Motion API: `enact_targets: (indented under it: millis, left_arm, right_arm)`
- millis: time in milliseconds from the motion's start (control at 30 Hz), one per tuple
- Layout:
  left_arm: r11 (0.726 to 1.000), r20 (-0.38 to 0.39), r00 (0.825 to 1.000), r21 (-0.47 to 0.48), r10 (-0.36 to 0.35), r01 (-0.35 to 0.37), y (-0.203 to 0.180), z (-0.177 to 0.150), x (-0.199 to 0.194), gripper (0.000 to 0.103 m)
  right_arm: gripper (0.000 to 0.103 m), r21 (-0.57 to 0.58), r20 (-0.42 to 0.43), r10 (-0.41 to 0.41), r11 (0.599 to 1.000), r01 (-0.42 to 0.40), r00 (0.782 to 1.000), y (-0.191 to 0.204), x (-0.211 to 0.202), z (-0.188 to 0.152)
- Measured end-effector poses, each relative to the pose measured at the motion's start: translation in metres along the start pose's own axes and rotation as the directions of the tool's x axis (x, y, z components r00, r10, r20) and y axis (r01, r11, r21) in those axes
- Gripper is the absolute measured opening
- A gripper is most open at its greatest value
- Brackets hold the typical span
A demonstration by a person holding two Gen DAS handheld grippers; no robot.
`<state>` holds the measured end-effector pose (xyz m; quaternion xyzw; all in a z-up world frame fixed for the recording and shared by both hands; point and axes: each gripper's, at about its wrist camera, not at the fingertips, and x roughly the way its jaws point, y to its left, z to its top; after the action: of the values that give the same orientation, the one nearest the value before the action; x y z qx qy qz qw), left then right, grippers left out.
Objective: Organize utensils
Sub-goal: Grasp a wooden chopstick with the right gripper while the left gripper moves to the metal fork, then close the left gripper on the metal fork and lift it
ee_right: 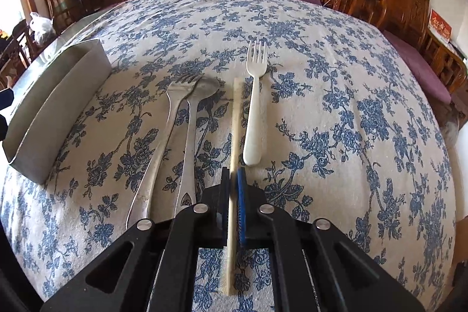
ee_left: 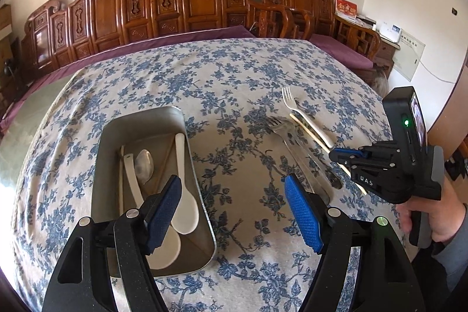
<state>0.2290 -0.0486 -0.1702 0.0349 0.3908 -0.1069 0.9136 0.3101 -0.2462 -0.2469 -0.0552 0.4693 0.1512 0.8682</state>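
Four utensils lying on cloth (ee_right: 336,78) beside metal tray (ee_right: 58,95). Steel fork (ee_right: 163,136) & spoon (ee_right: 191,136) looking heavy, slick. Right gripper (ee_right: 233,189) clamping chopstick (ee_right: 234,130) nr its end — thin, stiff, prob. pivoting. Left gripper (ee_left: 231,212) hanging wide, empty.

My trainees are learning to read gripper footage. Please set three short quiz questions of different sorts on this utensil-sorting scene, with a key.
1. True or false: the right gripper is shut on a chopstick.
2. What lies right of that chopstick? A) white plastic fork B) knife C) ladle
3. Fill in: the white spoons lie in the metal ____.

Key: 1 true; 2 A; 3 tray. The left gripper is open and holds nothing.
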Motion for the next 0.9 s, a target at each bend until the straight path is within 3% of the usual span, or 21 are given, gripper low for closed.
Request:
enact_targets:
  millis: [267, 500, 667, 900]
  left_arm:
    - [1.0, -0.026, 0.999, 0.017, 0.019, -0.018, -0.019, 0.002, 0.015, 0.07]
    - [0.999, -0.051, 0.999, 0.05, 0.008, -0.006, -0.047, 0.006, 0.034, 0.07]
    - [0.998, -0.086, 0.996, 0.048, -0.025, 0.029, -0.068, 0.012, 0.06, 0.061]
    - [0.998, -0.155, 0.988, 0.067, 0.016, -0.006, -0.082, 0.018, 0.103, 0.046]
  right_arm:
    - [0.006, 0.025, 0.13, 0.027, 0.999, -0.03, 0.991, -0.014, -0.039, 0.009]
    - [0.006, 0.071, 0.182, 0.025, 0.997, -0.038, 0.983, -0.039, -0.052, 0.013]
    - [0.006, 0.117, 0.21, 0.043, 0.991, -0.068, 0.977, -0.058, -0.06, 0.016]
    - [0.006, 0.158, 0.204, 0.078, 0.981, -0.111, 0.976, -0.066, -0.055, 0.015]
